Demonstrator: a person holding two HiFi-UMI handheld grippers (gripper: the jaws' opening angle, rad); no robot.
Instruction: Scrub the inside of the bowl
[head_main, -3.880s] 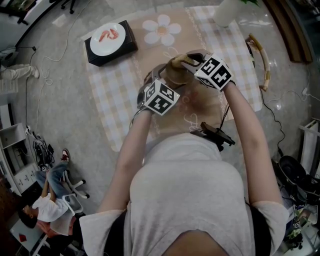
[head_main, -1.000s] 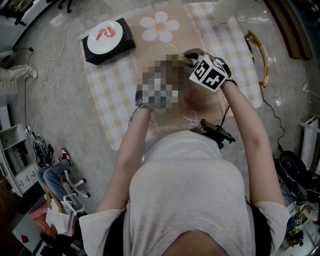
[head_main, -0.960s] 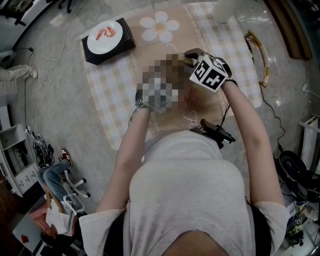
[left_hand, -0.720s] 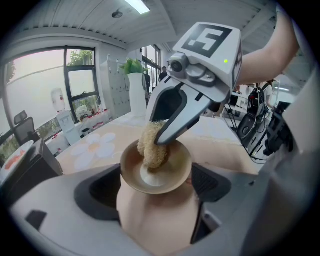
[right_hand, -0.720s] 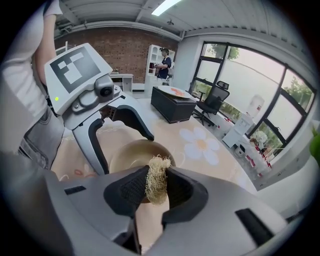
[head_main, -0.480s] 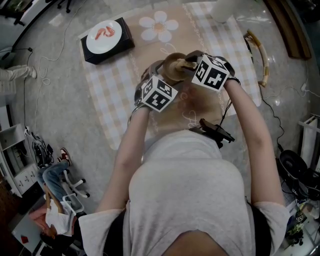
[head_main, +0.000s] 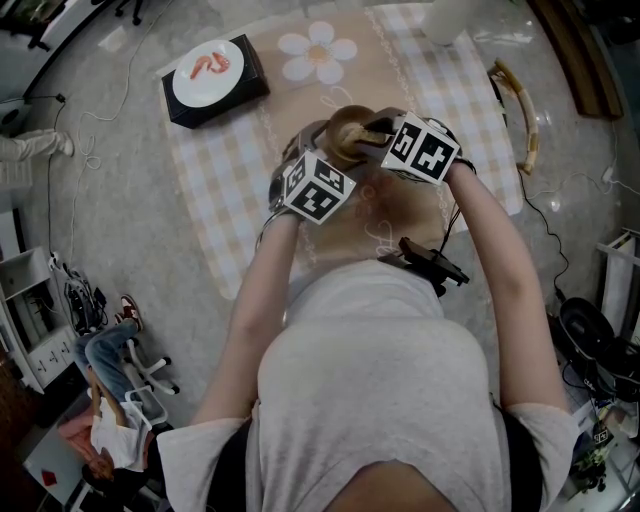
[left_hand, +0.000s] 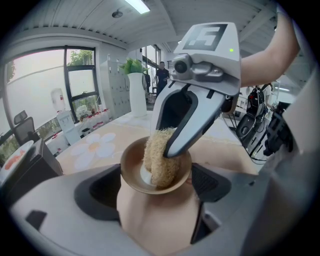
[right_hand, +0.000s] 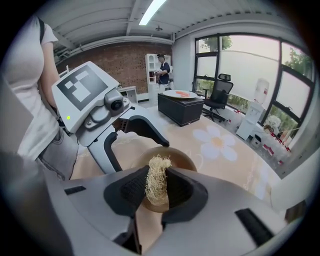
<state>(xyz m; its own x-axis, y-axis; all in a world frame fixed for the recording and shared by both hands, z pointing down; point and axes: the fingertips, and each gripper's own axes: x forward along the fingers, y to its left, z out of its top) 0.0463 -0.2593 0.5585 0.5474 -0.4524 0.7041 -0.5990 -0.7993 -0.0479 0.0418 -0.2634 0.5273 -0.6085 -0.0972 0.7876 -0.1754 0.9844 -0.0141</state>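
Observation:
A brown wooden bowl (head_main: 345, 128) is held up over the table, with my left gripper (head_main: 308, 152) shut on it. In the left gripper view the bowl (left_hand: 131, 172) sits between the dark pads, rim tilted toward the camera. A tan loofah scrubber (left_hand: 160, 160) rests inside it, and my right gripper (left_hand: 163, 150) comes down from above, shut on it. In the right gripper view the loofah (right_hand: 156, 180) is pinched between the black pads (right_hand: 125, 192), with the bowl (right_hand: 182, 161) just behind. The left gripper's fingers (right_hand: 111, 149) stand at the bowl's left side.
A black box holding a white plate of red food (head_main: 212, 73) sits at the far left of the checked cloth (head_main: 215, 180). A white vase (head_main: 445, 20) stands at the far edge. A curved wooden handle (head_main: 520, 105) lies to the right. A black device (head_main: 432, 262) hangs at the person's waist.
The right gripper has shifted only slightly with the loofah inside the bowl. The left gripper holds the bowl in about the same place.

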